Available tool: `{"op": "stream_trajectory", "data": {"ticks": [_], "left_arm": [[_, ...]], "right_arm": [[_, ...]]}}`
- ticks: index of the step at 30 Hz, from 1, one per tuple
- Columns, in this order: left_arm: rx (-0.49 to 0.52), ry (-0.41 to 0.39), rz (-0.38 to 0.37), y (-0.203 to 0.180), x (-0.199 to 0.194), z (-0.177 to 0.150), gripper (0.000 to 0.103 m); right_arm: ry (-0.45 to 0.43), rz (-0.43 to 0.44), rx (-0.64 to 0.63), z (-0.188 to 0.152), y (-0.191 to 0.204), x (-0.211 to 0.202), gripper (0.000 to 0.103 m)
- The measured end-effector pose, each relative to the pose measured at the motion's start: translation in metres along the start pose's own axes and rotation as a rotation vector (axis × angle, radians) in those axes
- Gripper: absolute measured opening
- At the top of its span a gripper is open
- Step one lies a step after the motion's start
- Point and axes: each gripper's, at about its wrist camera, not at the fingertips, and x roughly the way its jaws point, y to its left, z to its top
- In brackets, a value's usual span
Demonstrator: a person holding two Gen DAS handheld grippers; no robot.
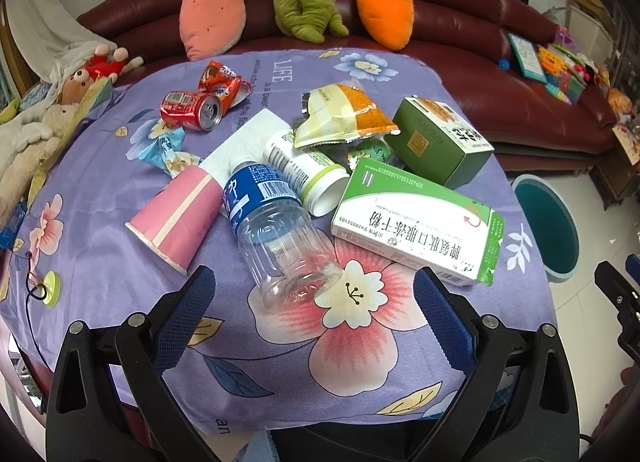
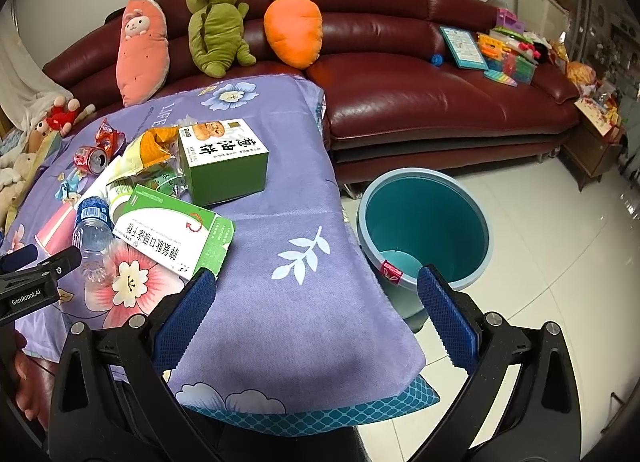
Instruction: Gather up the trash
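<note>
Trash lies on a purple flowered tablecloth [image 1: 120, 282]: a clear plastic bottle [image 1: 280, 238], a pink paper cup [image 1: 176, 213], a red can [image 1: 192, 109], a green-white medicine box [image 1: 416, 221], a green carton [image 1: 444, 141], a white jar [image 1: 308, 169] and a snack bag [image 1: 344, 113]. My left gripper [image 1: 312, 302] is open and empty, just short of the bottle's base. My right gripper [image 2: 316, 302] is open and empty over the table's right edge, near the medicine box [image 2: 172, 229]. A teal bin [image 2: 424, 229] stands on the floor to the right.
A dark red sofa [image 2: 400, 101] with plush toys [image 2: 216, 21] runs behind the table. Toys and books [image 2: 508, 57] pile on its right end. Stuffed animals [image 1: 36, 125] lie at the left. White tiled floor [image 2: 560, 262] surrounds the bin.
</note>
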Motion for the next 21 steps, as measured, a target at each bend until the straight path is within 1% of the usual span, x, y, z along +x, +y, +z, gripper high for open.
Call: {"op": "stream_trajectory", "data": {"ticks": [12, 21], "left_arm": [[-0.001, 0.014, -0.007, 0.002, 0.004, 0.001, 0.099], [-0.015, 0.035, -0.010, 0.006, 0.013, 0.001, 0.099]], "right_arm": [[0.008, -0.005, 0.000, -0.001, -0.004, 0.006, 0.097], [0.012, -0.001, -0.034, 0.003, -0.004, 0.009, 0.097]]}}
